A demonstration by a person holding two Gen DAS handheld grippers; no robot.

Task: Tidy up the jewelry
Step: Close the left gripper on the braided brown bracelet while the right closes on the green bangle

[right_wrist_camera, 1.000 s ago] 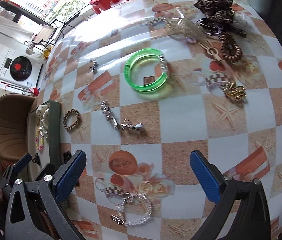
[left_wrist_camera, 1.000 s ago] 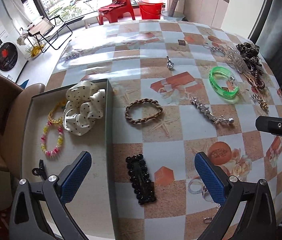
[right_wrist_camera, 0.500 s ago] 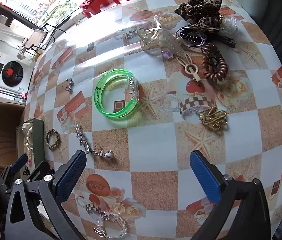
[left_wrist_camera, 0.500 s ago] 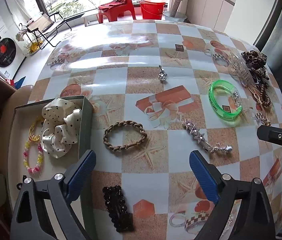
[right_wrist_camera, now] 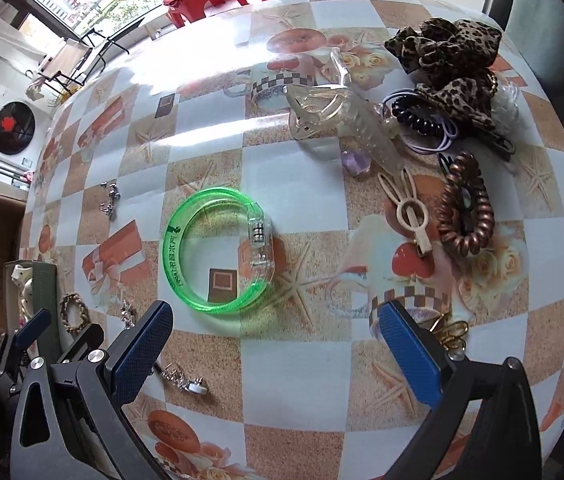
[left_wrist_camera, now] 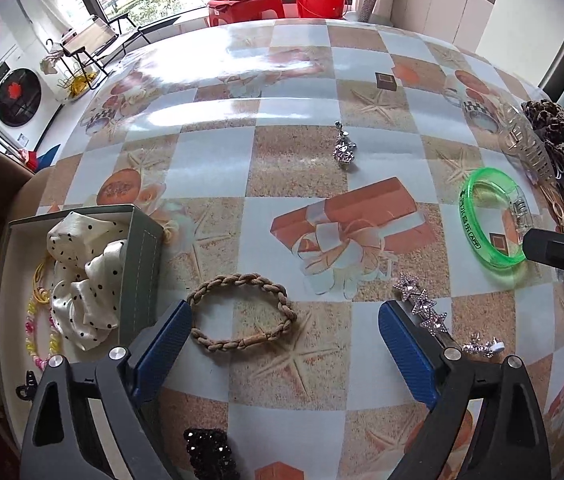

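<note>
My left gripper is open above the table, its blue pads either side of a brown braided bracelet that lies flat between and just beyond them. A grey box at the left holds a white dotted scrunchie and a beaded bracelet. A silver star clip lies by the left gripper's right pad. My right gripper is open too, low over the table just short of the green bangle; nothing sits between its pads.
A black beaded clip lies near the front edge. A silver charm sits mid-table. At the far right are a clear claw clip, a leopard scrunchie, a brown coil tie, a bunny clip and a gold clip.
Both grippers have moved forward over the table and lower. The braided bracelet now lies between the left pads, and the green bangle has come close to the right pads. Both stay open.
</note>
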